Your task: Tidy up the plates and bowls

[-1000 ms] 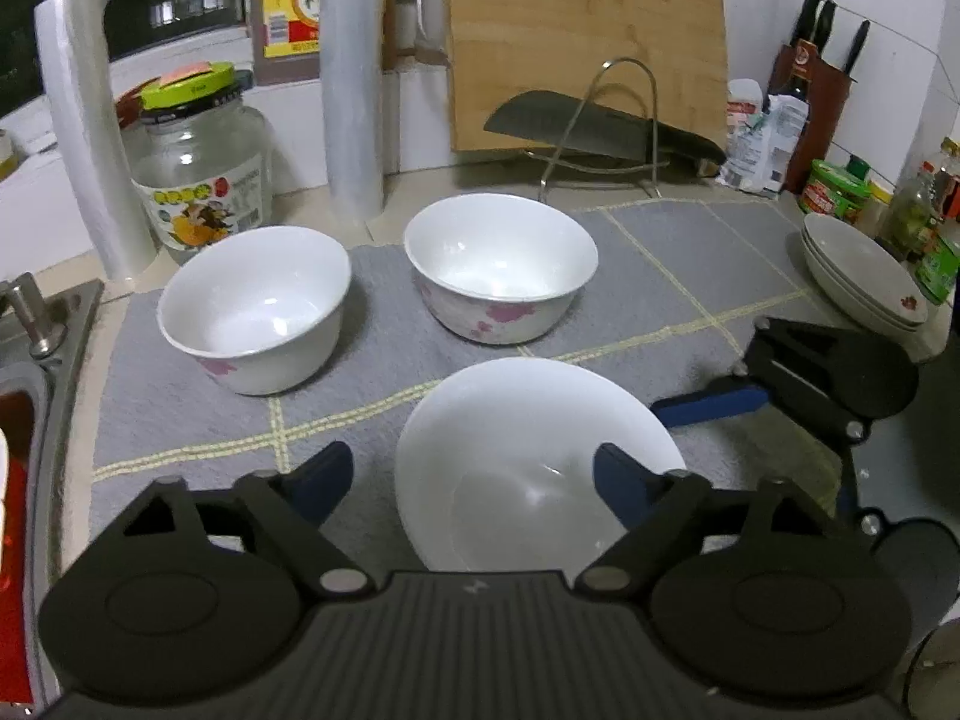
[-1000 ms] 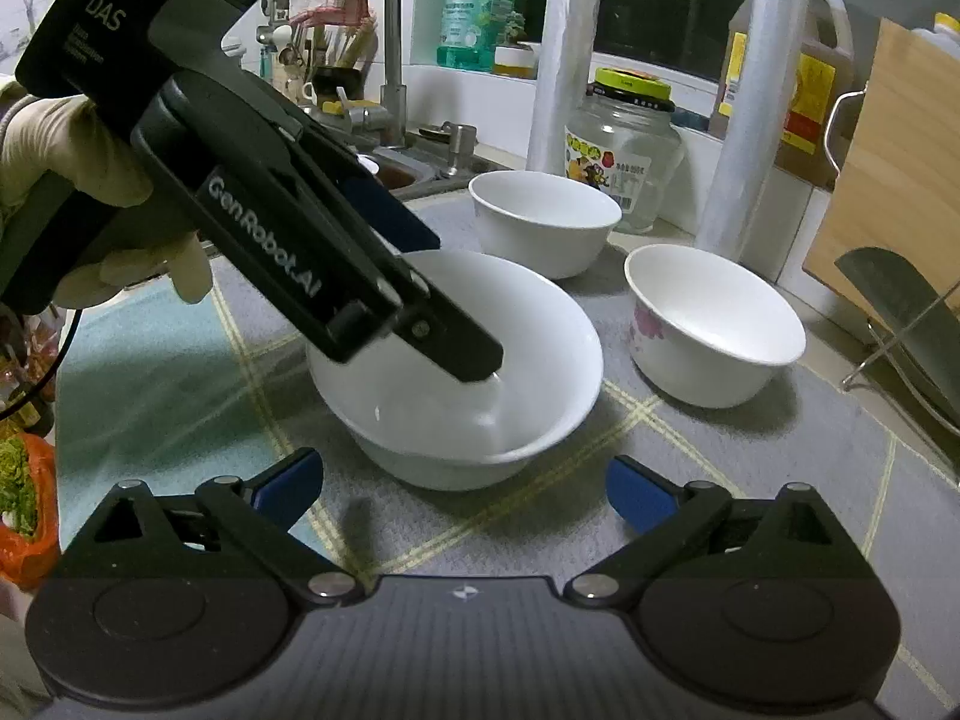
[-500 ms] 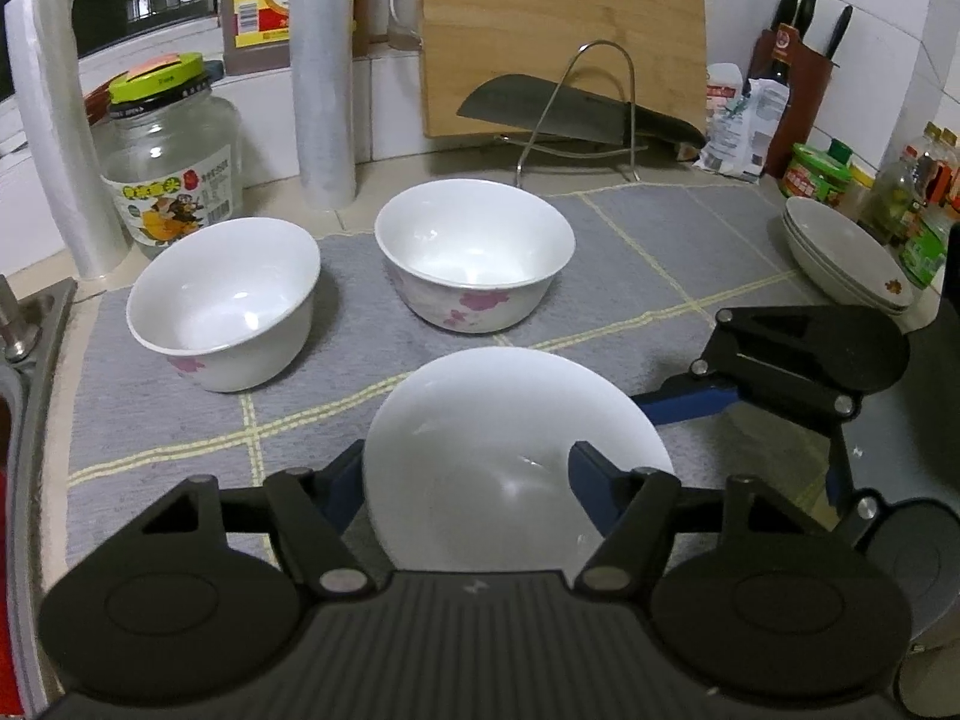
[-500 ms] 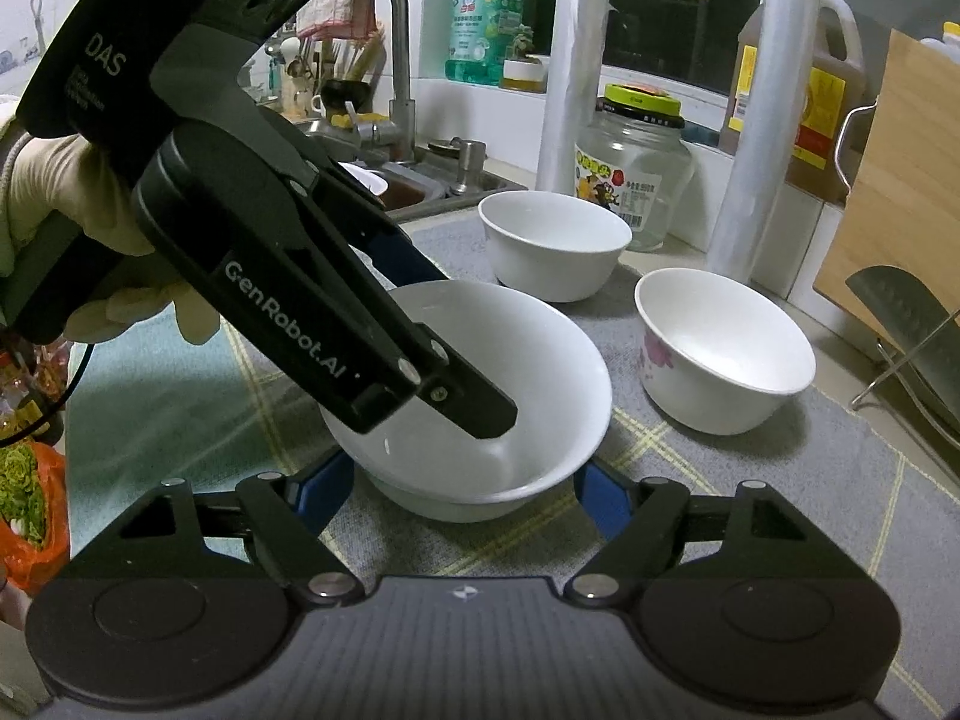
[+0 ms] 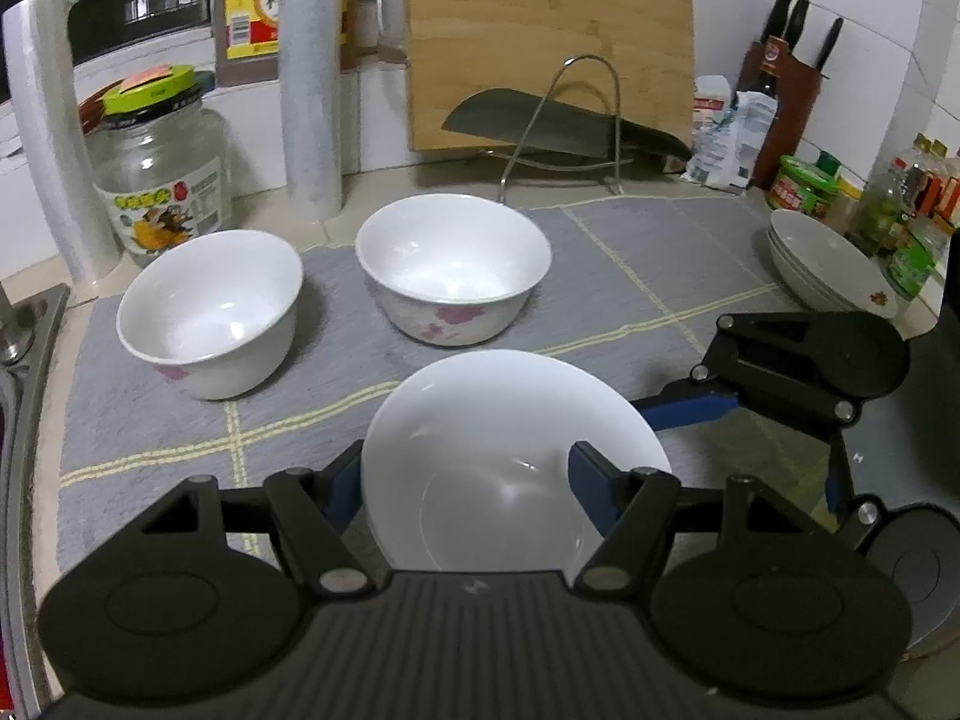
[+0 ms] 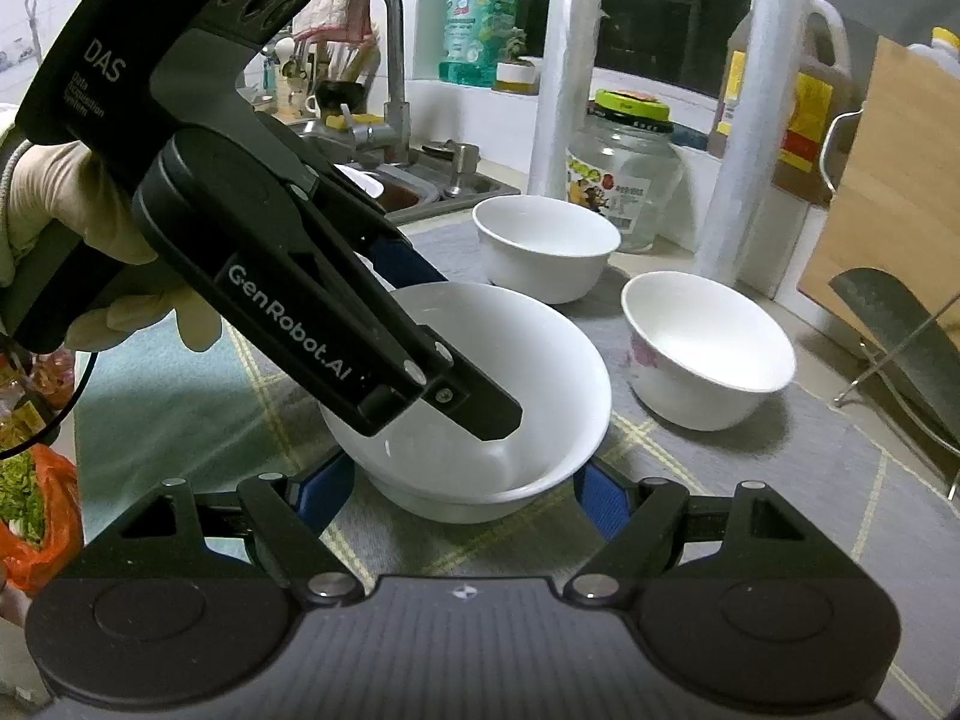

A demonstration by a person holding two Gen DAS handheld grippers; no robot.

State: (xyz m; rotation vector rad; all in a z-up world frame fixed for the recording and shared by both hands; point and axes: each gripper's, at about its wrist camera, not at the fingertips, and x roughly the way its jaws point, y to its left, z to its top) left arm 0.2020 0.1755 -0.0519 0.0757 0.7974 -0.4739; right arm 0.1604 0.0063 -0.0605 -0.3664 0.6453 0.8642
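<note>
The wide white bowl [image 5: 510, 450] is seen on the grey mat [image 5: 180, 420] of the worktop, nearest both cameras. It is gripped by the left hand-held gripper [image 5: 465, 483], whose blue fingers [image 5: 591, 492] are pressed against it: one is set inside the bowl against the wall, the other outside, and the jaws are closed as far as the bowl's wall allows. In the right wrist view the same bowl [image 6: 540, 360] is flanked by the right hand-held gripper [image 6: 465, 492], its blue pads lying close against the bowl's outer sides low down; its jaws have lately been closing around the bowl, but whether the pads actually touch cannot be made out.

Beyond the bowl, two smaller bowls are set on the mat: one on the left [image 5: 210, 312] and one with pink flowers [image 5: 453, 267]. A stack of plates [image 5: 828, 270] is placed well apart at the right edge.

The bowl's near rim is hidden by each gripper's body. Much of its interior in the right wrist view is covered by the left tool, held in a gloved hand [image 6: 78, 228].
</note>
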